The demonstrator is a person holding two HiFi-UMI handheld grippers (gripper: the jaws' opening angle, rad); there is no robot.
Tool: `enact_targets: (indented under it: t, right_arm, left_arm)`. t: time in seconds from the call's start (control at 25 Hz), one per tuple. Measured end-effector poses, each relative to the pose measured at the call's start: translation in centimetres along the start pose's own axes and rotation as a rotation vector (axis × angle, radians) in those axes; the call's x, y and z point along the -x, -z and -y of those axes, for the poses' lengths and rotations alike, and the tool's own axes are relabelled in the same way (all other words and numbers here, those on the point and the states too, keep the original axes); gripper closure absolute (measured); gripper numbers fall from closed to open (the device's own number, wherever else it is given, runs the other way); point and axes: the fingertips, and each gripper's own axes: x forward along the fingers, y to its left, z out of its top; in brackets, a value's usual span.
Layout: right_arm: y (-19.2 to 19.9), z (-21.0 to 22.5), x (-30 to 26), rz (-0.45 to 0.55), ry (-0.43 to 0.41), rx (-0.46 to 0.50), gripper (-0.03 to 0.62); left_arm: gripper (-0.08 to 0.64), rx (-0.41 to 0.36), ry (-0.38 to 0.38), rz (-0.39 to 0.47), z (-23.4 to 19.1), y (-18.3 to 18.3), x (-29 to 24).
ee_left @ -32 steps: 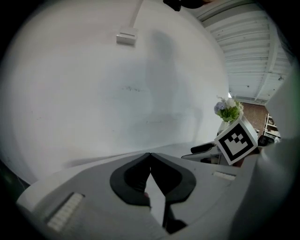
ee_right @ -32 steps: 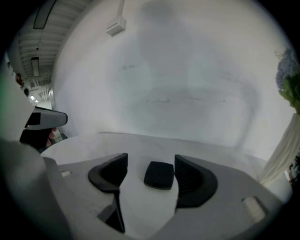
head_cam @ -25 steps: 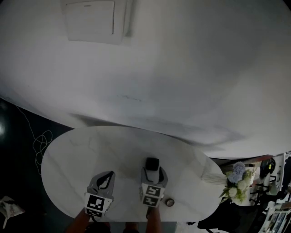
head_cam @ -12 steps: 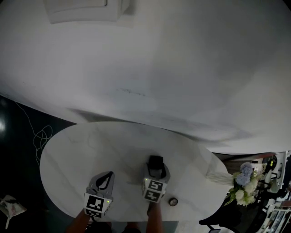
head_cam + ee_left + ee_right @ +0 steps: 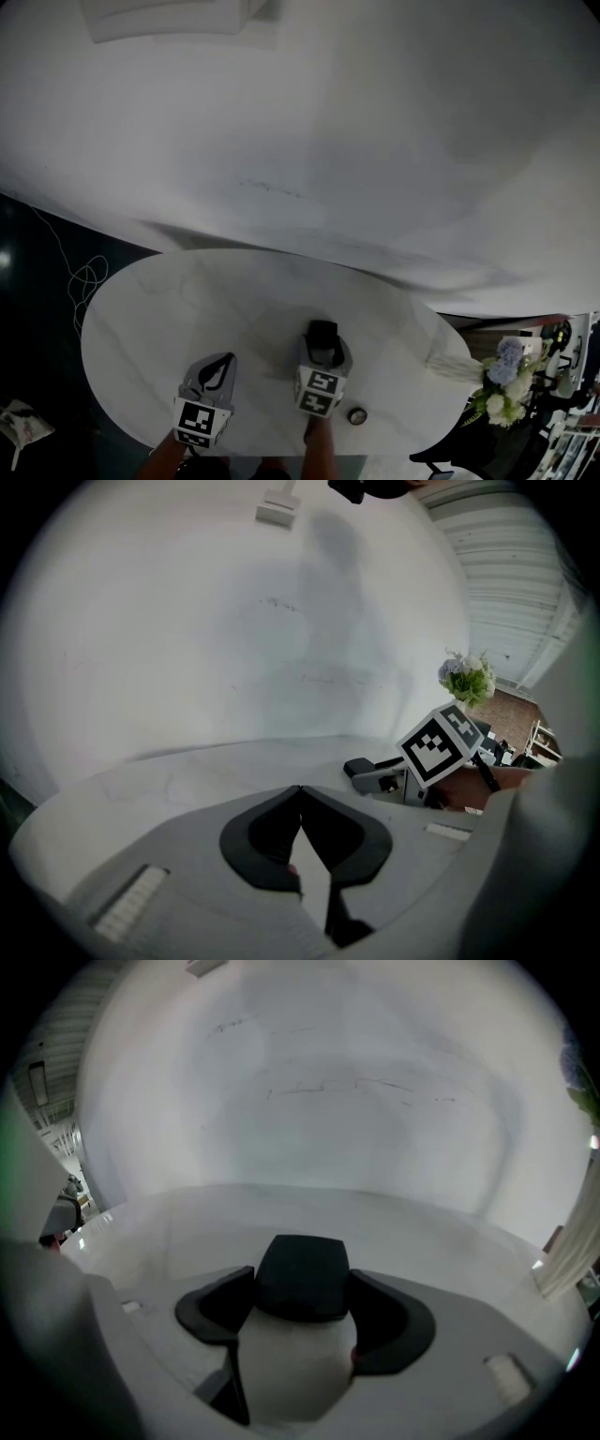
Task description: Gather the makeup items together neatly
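On the white oval table (image 5: 159, 309), my right gripper (image 5: 322, 343) is shut on a white bottle with a black cap (image 5: 321, 332). In the right gripper view the bottle (image 5: 298, 1354) sits between the jaws of the right gripper (image 5: 302, 1286), cap pointing away. My left gripper (image 5: 225, 359) rests to its left, shut with nothing in it; in its own view the left gripper (image 5: 300, 790) has its jaw tips touching. A small round dark jar (image 5: 355, 415) lies on the table just right of the right gripper, near the front edge.
A vase of flowers (image 5: 502, 380) stands beyond the table's right end. Cables (image 5: 84, 281) lie on the dark floor to the left. A white wall rises behind the table, with a white panel (image 5: 169, 14) high up.
The head view has shifted slightly. The right gripper with the bottle has tilted and edged a little to the right. The left gripper has stayed where it was.
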Motion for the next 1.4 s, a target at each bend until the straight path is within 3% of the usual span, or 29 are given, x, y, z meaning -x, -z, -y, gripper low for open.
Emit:
enact_targets:
  t: [0.4,0.68,1.4]
  right_arm:
    - [0.3,-0.3,0.1,0.006,-0.033,-0.014,0.273]
    - [-1.5,-1.4,2.1,0.041,-0.045,-0.012,0.275]
    - [-6.7,-5.4,15.7,0.229,0.006,0.014,0.275]
  left_arm:
    - [0.549,-0.007,0.003,0.011,0.1,-0.4,0.3]
    - [0.549,-0.016,0.007,0.041,-0.2,-1.4,1.6]
    - [0.549,-0.106,0.097,0.192,0.2,-7.6,8.0]
